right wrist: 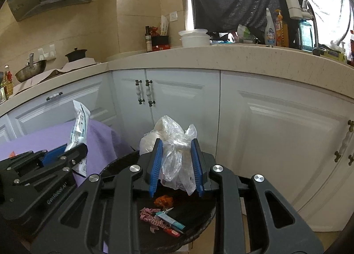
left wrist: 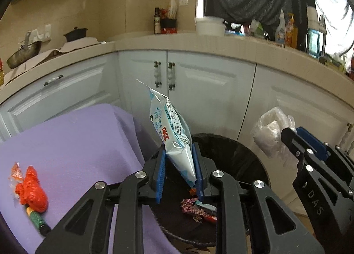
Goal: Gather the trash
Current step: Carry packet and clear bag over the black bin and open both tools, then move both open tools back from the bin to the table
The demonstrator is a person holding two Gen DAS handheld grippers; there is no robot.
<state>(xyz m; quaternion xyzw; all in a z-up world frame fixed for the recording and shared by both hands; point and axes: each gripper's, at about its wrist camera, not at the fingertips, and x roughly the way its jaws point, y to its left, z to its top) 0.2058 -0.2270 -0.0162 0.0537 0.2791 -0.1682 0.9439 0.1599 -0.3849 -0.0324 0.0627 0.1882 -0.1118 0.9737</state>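
My left gripper point(left wrist: 179, 172) is shut on a pale blue and white wipes packet point(left wrist: 170, 125). The packet stands upright between the blue pads, over the near left rim of the black-lined trash bin point(left wrist: 234, 150). My right gripper point(right wrist: 176, 165) is shut on a crumpled clear plastic bag point(right wrist: 174, 143) above the bin point(right wrist: 199, 214). Each view shows the other hand too: the right gripper point(left wrist: 293, 132) with the bag point(left wrist: 272, 130) at the right, and the left gripper point(right wrist: 75, 150) with the packet point(right wrist: 79, 121) at the left. The bin holds a checkered ribbon point(right wrist: 150, 214) and small wrappers.
Left of the bin is a surface under a purple cloth point(left wrist: 77, 143), with a crumpled red wrapper point(left wrist: 32, 187) and a green-banded item point(left wrist: 37, 219) on it. White cabinet doors point(right wrist: 276, 132) and a beige countertop point(right wrist: 243, 57) with bottles and pots curve close behind the bin.
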